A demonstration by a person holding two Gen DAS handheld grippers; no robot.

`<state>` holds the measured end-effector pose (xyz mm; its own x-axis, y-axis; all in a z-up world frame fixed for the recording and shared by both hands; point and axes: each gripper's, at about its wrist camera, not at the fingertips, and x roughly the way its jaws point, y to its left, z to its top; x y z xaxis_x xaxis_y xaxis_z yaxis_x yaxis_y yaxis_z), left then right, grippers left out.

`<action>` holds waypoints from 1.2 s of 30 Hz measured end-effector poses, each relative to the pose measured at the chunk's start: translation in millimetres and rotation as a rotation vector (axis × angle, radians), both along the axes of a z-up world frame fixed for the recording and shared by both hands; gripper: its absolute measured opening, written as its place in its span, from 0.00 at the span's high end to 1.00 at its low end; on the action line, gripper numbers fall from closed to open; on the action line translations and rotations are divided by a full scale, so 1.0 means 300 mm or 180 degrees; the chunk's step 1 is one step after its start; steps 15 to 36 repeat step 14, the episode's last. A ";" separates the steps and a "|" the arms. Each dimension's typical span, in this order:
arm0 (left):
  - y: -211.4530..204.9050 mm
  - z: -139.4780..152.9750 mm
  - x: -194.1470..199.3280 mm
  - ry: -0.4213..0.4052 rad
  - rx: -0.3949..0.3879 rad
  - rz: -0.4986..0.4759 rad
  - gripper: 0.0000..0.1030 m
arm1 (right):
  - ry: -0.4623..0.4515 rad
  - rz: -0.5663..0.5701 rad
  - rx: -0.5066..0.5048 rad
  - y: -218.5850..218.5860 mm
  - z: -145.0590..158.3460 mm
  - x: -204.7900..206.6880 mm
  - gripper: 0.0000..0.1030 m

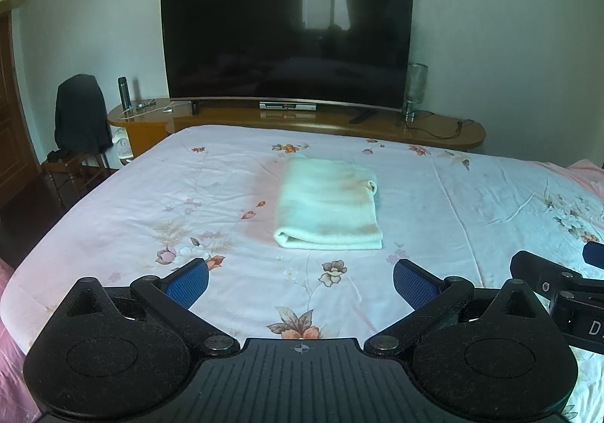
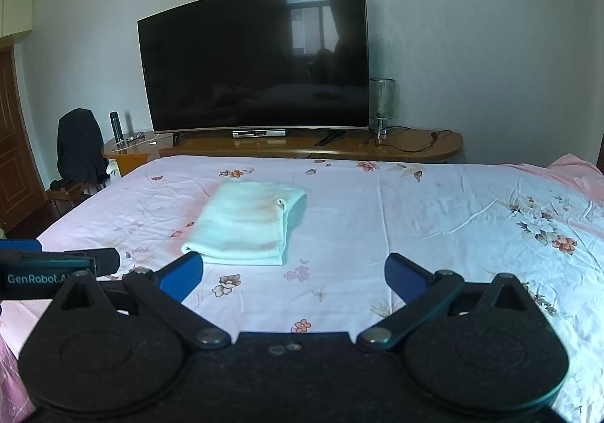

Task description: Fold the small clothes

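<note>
The pale mint-white folded cloth (image 1: 327,206) lies flat on the pink floral bedsheet (image 1: 151,204), at 12 o'clock from the left gripper (image 1: 301,281) and at 11 o'clock from the right gripper (image 2: 293,274). Both grippers have their blue-padded jaws spread wide and released, grasping nothing, above the sheet and apart from the cloth. Behind the bed, a large black curved television (image 1: 287,42) stands on a long wooden cabinet (image 1: 434,128).

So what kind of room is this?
Most likely a bedroom. A big bed with a flowery sheet fills the view, a folded pale cloth lies on it, and a large TV stands on a wooden cabinet behind.
</note>
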<state>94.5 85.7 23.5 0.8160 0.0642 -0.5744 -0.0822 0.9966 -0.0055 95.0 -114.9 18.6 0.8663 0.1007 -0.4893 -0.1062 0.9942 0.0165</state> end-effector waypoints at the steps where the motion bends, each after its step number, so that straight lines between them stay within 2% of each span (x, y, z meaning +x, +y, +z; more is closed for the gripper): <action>1: -0.002 0.000 0.002 0.0003 0.0002 -0.0002 0.00 | 0.0003 0.0002 -0.0002 0.001 -0.001 0.001 0.00; 7: -0.006 -0.019 0.030 -0.0003 0.0009 -0.0071 0.00 | 0.0055 0.0013 0.0000 0.011 -0.018 0.024 0.01; 11: 0.000 -0.040 0.050 -0.0087 -0.0097 -0.0152 0.00 | 0.0087 -0.0001 0.0011 0.011 -0.034 0.038 0.01; 14: 0.003 -0.052 0.081 -0.0057 -0.0115 -0.0121 0.00 | 0.0121 -0.0046 0.0021 0.001 -0.047 0.062 0.01; 36: 0.003 -0.052 0.081 -0.0057 -0.0115 -0.0121 0.00 | 0.0121 -0.0046 0.0021 0.001 -0.047 0.062 0.01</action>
